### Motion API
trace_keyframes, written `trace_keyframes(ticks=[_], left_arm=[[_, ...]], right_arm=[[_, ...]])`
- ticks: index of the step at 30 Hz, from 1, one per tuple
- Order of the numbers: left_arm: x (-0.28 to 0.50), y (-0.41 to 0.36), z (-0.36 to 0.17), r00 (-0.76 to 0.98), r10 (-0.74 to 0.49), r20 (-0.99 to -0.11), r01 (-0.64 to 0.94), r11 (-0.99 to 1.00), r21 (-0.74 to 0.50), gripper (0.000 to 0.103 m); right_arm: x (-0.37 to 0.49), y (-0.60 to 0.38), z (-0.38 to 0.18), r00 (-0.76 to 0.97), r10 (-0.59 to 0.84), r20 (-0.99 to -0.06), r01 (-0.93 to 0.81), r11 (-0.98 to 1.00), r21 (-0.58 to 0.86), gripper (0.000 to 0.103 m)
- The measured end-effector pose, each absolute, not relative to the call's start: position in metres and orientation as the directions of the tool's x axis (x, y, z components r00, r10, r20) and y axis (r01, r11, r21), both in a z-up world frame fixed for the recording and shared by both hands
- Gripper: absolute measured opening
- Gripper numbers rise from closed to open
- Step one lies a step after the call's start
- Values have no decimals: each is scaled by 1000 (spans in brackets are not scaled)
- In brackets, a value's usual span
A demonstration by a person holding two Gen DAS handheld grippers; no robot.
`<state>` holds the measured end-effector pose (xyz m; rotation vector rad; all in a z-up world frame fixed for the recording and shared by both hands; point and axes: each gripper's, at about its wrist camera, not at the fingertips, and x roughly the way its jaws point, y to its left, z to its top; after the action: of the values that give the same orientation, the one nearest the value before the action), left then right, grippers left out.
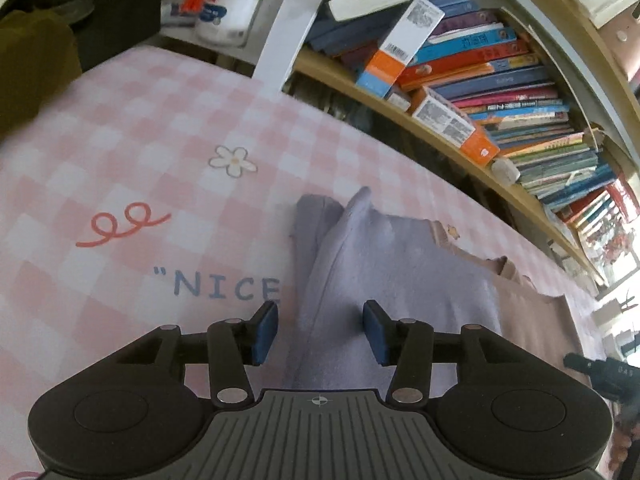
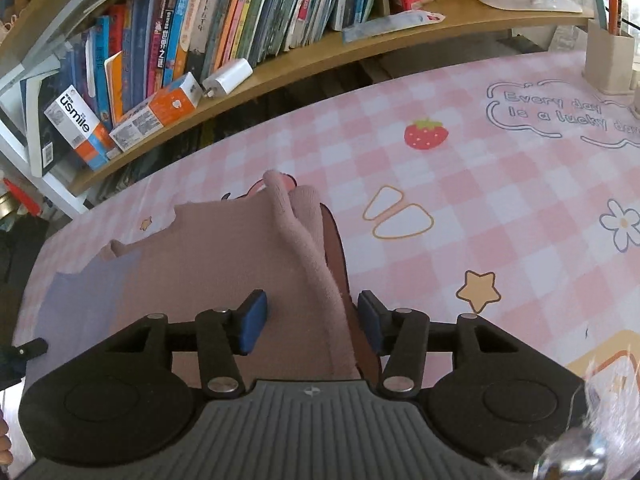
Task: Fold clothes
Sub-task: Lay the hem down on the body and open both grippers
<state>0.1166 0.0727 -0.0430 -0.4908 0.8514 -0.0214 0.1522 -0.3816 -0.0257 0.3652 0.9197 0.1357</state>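
Left gripper (image 1: 320,330) part open, blue pads (image 1: 265,332) apart, nothing pinched. Directly below and ahead of it, a lilac garment (image 1: 400,272) lying flat on the pink checked desk (image 1: 140,128), one fold ridge running between the jaws without touching either pad. Right gripper (image 2: 312,326) likewise part open, holding nothing. Beneath it and ahead, a dusty-pink garment (image 2: 224,260) spread on the same desk, a raised rolled edge passing between the jaws near the right-hand pad. Beyond both grippers, a bookshelf (image 2: 280,68) crowded with books.
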Motion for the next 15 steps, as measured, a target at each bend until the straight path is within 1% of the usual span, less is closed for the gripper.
trace_keyframes(ticks=[1,2,5,6,9,15], left_arm=[[117,72,-43,664,-217,-715,-175,885,-431,42],[118,72,-43,660,-224,-717,-176,882,-437,32],[116,73,-43,657,-240,-714,-175,874,-454,19],[114,73,-42,660,-244,-711,-173,871,-459,17],[108,78,-37,653,-236,-719,-175,877,-447,17],[86,100,-29,659,-228,-717,-174,881,-440,17]], right_arm=[[152,-381,-26,598,283,-749,36,925,378,31],[151,-381,-27,590,308,-746,28,916,400,28],[145,-378,-27,594,306,-744,37,914,405,24],[144,-378,-26,596,307,-742,39,912,408,22],[134,-372,-24,584,328,-742,36,903,428,19],[104,-355,-24,560,380,-736,27,880,474,18]])
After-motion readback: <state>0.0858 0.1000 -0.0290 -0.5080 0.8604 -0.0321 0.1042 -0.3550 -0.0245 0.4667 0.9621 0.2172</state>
